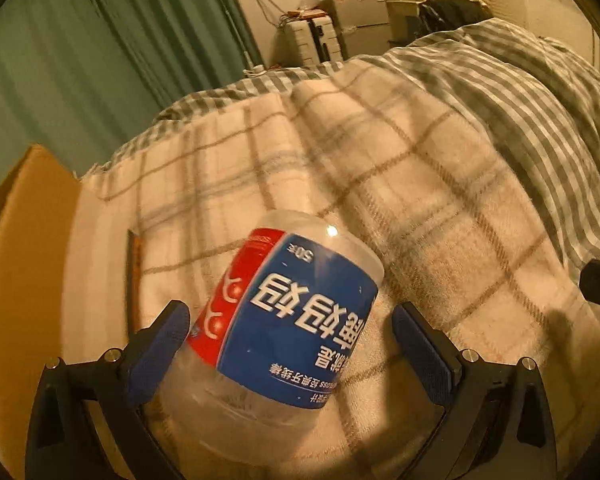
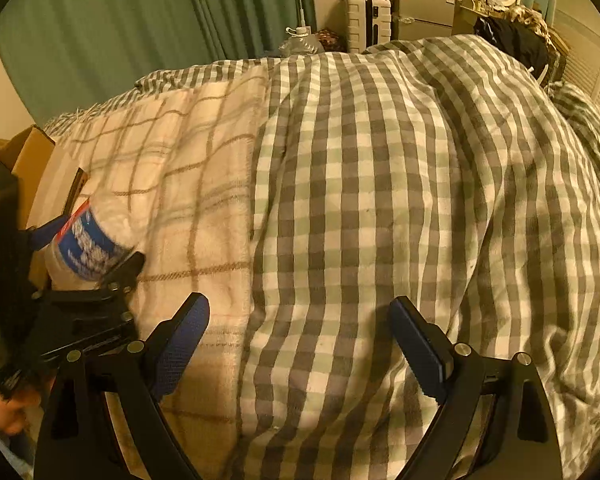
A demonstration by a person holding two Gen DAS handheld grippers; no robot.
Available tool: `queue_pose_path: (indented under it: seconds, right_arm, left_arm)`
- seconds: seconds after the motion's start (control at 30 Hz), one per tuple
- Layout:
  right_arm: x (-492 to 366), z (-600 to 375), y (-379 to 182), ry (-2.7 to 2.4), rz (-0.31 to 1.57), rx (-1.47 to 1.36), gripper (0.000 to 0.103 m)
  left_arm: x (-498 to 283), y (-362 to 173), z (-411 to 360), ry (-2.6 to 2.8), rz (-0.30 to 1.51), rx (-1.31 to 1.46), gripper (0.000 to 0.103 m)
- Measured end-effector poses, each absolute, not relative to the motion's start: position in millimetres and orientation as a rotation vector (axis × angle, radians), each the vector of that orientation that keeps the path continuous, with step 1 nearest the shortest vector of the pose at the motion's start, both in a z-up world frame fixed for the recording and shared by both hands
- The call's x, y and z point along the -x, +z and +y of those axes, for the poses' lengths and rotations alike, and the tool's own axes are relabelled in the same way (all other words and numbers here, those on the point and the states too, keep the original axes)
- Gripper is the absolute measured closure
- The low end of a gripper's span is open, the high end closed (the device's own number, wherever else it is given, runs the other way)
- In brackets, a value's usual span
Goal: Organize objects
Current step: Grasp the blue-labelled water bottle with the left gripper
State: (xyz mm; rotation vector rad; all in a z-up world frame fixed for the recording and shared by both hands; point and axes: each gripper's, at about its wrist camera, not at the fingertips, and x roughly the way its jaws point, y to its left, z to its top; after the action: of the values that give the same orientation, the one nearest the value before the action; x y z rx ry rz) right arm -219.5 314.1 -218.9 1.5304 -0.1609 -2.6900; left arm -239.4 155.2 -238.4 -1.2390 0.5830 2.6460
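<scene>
A clear plastic jar (image 1: 284, 320) with a blue and red label lies tilted between the fingers of my left gripper (image 1: 292, 320), over the cream plaid blanket (image 1: 340, 160). The left finger pad touches the jar; a gap shows between the jar and the right pad, so the jaws stand wide. The jar (image 2: 88, 248) and left gripper (image 2: 88, 256) also show at the left of the right wrist view. My right gripper (image 2: 300, 320) is open and empty above the grey checked duvet (image 2: 380, 160).
A cardboard box (image 1: 24, 248) stands at the bed's left edge, also in the right wrist view (image 2: 28, 152). Green curtains (image 1: 80, 40) hang behind. A white suitcase (image 2: 364, 20), a small fridge (image 2: 424, 12) and a water bottle (image 2: 300, 40) stand beyond the bed.
</scene>
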Motion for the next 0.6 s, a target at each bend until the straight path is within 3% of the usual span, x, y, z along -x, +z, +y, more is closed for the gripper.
queue_pose_path:
  seconds: [0.07,0.17,0.23,0.6]
  right_arm:
    - [216,313,-220,-2.691,-0.154,-1.533,0.012]
    - [211,314,-217,-2.690,-0.174,-1.526,0.012]
    - [207,314,-213,-2.695,-0.189,-1.515,0.012]
    - [169,302,-172,-2.730,-0.211,-1.422,0.012]
  left_arm:
    - [235,-239,154,2.636,0.572,1.232,0.001]
    - [229,-236,147,2.608,0.509,1.263,0.011]
    - [223,-235,138,2.594,0.456,1.303,0.037]
    - [186,-204,122,2.571,0.318,1.382,0.039]
